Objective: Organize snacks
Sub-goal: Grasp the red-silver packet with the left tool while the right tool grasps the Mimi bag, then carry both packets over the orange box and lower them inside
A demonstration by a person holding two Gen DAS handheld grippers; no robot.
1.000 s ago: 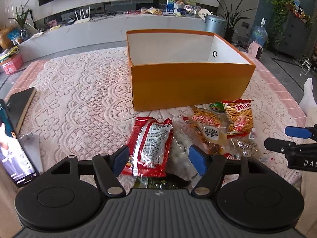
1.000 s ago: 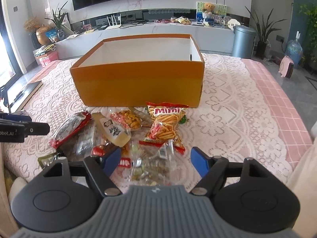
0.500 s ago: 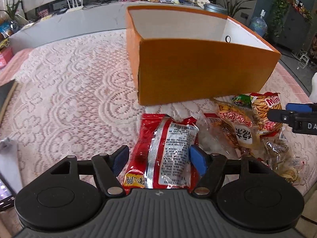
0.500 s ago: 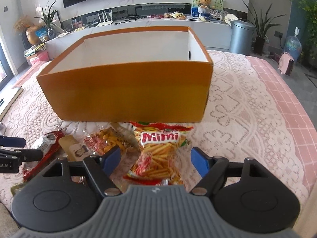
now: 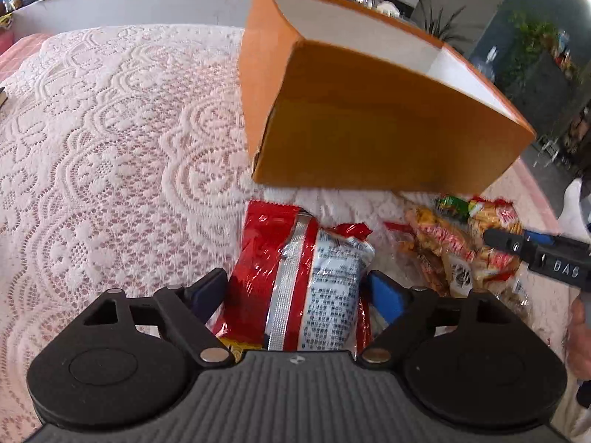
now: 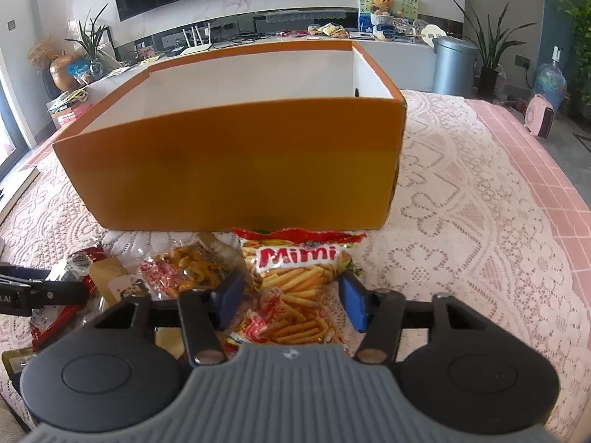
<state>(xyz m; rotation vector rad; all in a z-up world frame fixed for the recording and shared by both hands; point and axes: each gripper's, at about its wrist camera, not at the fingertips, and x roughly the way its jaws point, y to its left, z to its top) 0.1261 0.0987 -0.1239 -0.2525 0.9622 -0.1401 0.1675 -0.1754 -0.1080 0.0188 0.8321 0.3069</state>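
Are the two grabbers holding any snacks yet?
Not yet. The left gripper, just opened wider, straddles the red packet. The right gripper, just closing, straddles the middle of the Mimi bag, pads not visibly pressing.

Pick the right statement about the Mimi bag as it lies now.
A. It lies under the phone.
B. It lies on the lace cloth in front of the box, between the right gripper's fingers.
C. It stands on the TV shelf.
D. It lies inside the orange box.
B: the Mimi bag lies on the lace cloth before the orange box, with the right gripper astride it.
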